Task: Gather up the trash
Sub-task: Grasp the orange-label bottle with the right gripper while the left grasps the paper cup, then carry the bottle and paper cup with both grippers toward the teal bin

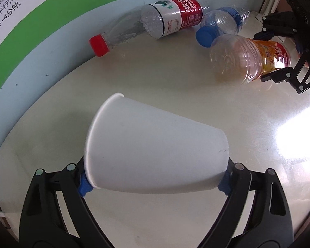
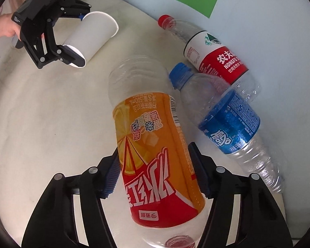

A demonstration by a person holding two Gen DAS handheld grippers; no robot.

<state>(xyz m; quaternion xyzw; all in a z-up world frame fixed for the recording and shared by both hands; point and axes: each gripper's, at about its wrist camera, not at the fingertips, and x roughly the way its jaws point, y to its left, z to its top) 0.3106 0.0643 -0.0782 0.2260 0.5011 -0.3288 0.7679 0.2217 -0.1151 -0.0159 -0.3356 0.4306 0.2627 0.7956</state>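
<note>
Left hand-held gripper (image 1: pixel 155 183) pinches the paper cup (image 1: pixel 153 148) end to end; right hand-held gripper (image 2: pixel 155 173) clamps the orange bottle (image 2: pixel 155 144), both ready for binning.

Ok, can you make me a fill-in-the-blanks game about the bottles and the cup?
1. The left tongs hold a white ____.
2. The right tongs grip the bottle with the ____ label.
3. The bottle by the wall has a ____ cap.
4. The bottle with the blue label has a ____ cap.

Missing words: cup, orange, red, blue
</note>
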